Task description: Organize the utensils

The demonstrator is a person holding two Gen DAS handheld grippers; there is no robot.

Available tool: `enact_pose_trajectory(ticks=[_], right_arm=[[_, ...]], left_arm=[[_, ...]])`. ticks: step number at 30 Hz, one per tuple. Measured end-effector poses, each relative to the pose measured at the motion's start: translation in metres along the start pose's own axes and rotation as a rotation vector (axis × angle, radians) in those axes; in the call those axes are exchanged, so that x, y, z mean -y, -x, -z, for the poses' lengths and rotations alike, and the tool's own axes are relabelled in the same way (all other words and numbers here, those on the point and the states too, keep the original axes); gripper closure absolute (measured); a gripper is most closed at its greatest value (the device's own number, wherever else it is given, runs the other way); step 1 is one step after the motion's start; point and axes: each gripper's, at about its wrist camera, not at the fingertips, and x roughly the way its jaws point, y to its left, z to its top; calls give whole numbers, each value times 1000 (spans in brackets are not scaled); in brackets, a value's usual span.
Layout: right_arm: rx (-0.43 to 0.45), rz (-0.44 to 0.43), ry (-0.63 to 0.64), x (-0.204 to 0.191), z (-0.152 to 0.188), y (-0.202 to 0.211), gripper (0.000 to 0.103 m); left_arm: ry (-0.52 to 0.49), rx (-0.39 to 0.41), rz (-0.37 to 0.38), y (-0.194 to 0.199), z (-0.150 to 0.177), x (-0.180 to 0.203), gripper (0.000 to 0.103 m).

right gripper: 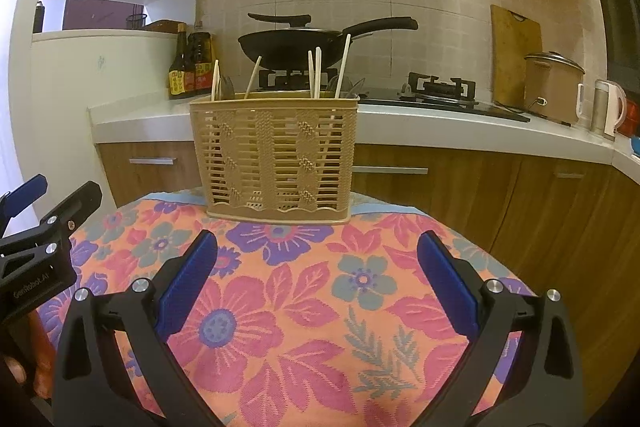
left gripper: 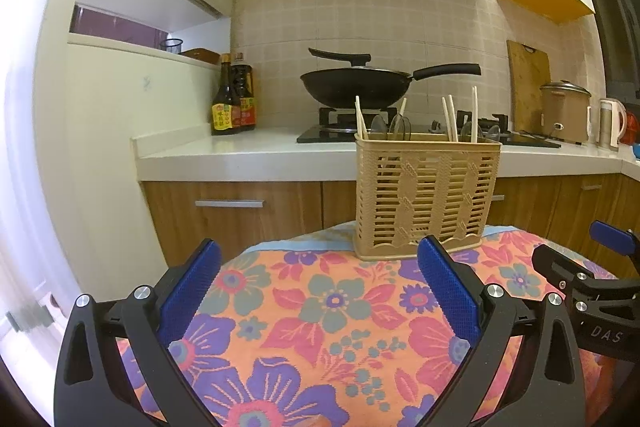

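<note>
A tan slotted utensil basket (left gripper: 426,193) (right gripper: 276,155) stands upright at the far edge of a floral tablecloth (left gripper: 320,311) (right gripper: 304,307). Pale chopsticks (left gripper: 362,121) (right gripper: 317,71) and metal spoons (left gripper: 399,127) (right gripper: 228,87) stick up out of it. My left gripper (left gripper: 320,251) hovers open over the cloth, short of the basket, with nothing between its blue pads. My right gripper (right gripper: 318,243) is open too, empty, just in front of the basket. Each view catches the other gripper at its side edge.
Behind the table runs a white counter (left gripper: 256,151) with a black wok (left gripper: 356,87) on the stove, sauce bottles (left gripper: 232,103), a cutting board (left gripper: 528,87), a rice cooker (left gripper: 564,111) and a kettle (left gripper: 610,123). Wooden cabinet fronts (right gripper: 480,187) stand below.
</note>
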Motion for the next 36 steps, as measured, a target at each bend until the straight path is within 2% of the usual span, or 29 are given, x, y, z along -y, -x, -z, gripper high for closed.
enact_pose_trajectory(ticks=[36], right_arm=[[-23,-6,19,-5,1,-6,8]], left_arm=[[-6,-31,6,-6,2,1,8]])
